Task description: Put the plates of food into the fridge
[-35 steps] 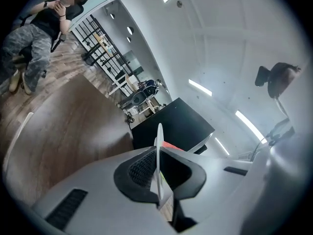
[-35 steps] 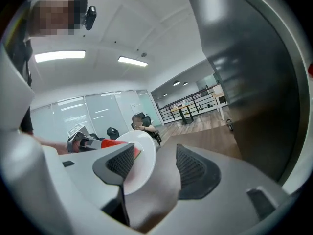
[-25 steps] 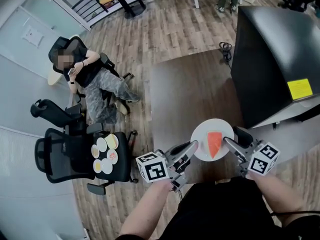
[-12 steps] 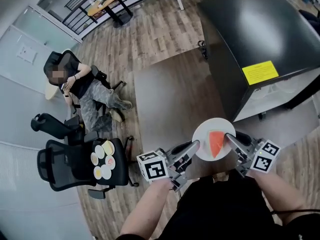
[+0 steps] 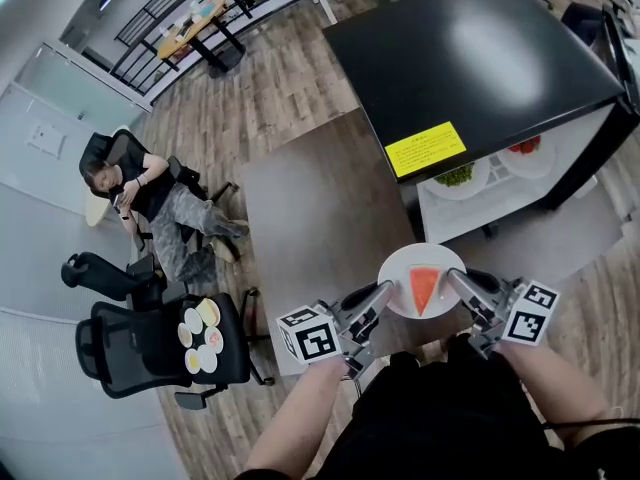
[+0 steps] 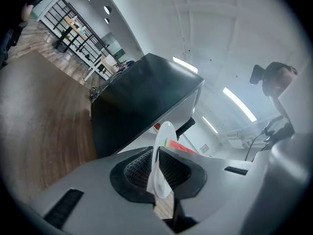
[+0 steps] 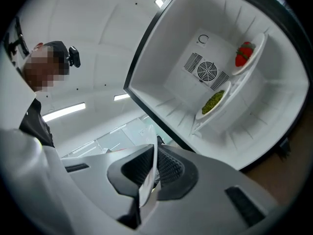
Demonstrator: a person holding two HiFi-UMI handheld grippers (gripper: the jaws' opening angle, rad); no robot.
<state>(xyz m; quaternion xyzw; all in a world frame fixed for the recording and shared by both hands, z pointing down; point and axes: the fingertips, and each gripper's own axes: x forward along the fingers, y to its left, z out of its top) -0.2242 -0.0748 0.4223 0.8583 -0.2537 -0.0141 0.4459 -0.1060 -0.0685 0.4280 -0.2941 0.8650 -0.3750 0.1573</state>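
Note:
A white plate (image 5: 422,280) with a red watermelon slice (image 5: 424,288) hangs between my two grippers in the head view. My left gripper (image 5: 385,291) is shut on its left rim. My right gripper (image 5: 453,277) has just been closing and now pinches the right rim. In the left gripper view the plate (image 6: 163,143) stands edge-on between the pads of the left gripper (image 6: 157,174). In the right gripper view the rim (image 7: 147,179) sits between the pads. The black fridge (image 5: 470,63) stands open ahead, and its white inside (image 7: 247,131) holds a plate of green food (image 7: 213,102) and one of red food (image 7: 244,54).
A brown table (image 5: 320,208) lies left of the fridge. A black office chair (image 5: 130,343) at the lower left carries several small plates of food (image 5: 200,334). A person (image 5: 150,193) sits further left beside another chair (image 5: 100,271).
Both grippers have carried the plate towards the fridge. The fridge's open white inside, with its two plates, has come into the head view.

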